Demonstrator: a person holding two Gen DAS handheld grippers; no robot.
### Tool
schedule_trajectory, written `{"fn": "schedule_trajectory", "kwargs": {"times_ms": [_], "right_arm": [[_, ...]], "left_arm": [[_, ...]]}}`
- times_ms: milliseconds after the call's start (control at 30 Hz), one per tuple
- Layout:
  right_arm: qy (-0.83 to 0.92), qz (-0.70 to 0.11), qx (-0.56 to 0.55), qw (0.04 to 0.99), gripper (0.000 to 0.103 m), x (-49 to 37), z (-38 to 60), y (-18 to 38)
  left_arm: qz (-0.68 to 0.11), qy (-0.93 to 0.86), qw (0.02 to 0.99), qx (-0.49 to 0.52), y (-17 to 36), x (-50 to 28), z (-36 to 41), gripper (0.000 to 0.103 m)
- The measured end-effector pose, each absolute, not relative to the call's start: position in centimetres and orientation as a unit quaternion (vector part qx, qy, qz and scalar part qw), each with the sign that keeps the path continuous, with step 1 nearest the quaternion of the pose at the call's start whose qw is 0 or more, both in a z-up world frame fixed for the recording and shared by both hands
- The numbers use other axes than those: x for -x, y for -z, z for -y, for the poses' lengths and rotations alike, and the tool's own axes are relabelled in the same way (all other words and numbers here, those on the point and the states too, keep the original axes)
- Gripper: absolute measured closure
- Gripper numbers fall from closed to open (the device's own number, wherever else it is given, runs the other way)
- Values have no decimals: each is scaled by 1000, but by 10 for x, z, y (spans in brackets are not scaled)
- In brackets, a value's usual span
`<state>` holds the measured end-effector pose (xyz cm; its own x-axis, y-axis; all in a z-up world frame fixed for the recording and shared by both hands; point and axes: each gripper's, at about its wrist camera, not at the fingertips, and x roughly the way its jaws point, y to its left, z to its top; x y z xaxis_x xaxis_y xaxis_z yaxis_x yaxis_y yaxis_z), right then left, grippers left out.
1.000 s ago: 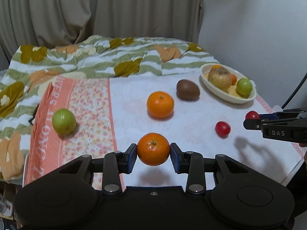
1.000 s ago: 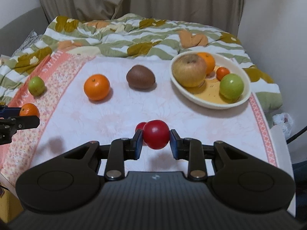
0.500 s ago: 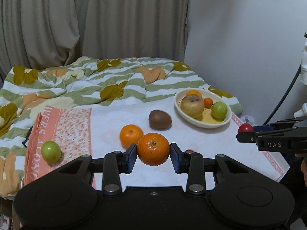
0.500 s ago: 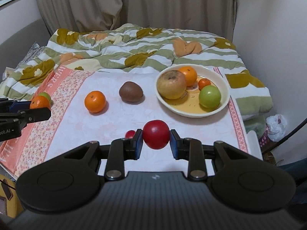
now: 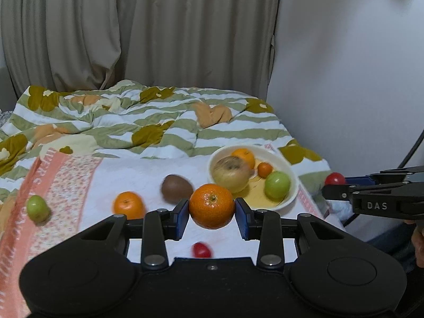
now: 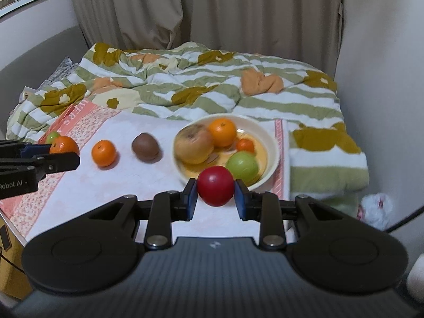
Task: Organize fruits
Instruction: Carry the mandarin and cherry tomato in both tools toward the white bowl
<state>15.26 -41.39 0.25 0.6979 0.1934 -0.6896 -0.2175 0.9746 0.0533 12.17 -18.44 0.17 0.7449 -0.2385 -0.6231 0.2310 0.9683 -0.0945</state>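
My left gripper is shut on an orange mandarin, held in the air above the white cloth. My right gripper is shut on a red fruit, held near the front rim of the cream bowl. The bowl holds a large yellow-brown fruit, an orange, a small orange fruit and a green fruit. On the cloth lie an orange, a brown kiwi, a green fruit and a small red fruit.
The fruits lie on a white cloth with a pink flowered border over a bed. A striped green and white quilt is bunched behind. Curtains and a wall stand at the back; a white bag lies beside the bed on the right.
Both grippers have lifted and drawn back with their fruits still held, so the bed looks lower and farther away. The right gripper now points toward the bowl.
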Motion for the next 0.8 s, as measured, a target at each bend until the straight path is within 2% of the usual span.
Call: {"fn": "schedule_trajectory", "kwargs": {"times_ms": [333, 800], "right_arm": [[-113, -372, 7, 921, 58, -208, 467, -1], [-82, -397, -7, 914, 58, -280, 495, 21]], "left_arm": [[-344, 142, 928, -18, -1, -166, 255, 62], [-393, 188, 897, -69, 45, -265, 306, 62]]}}
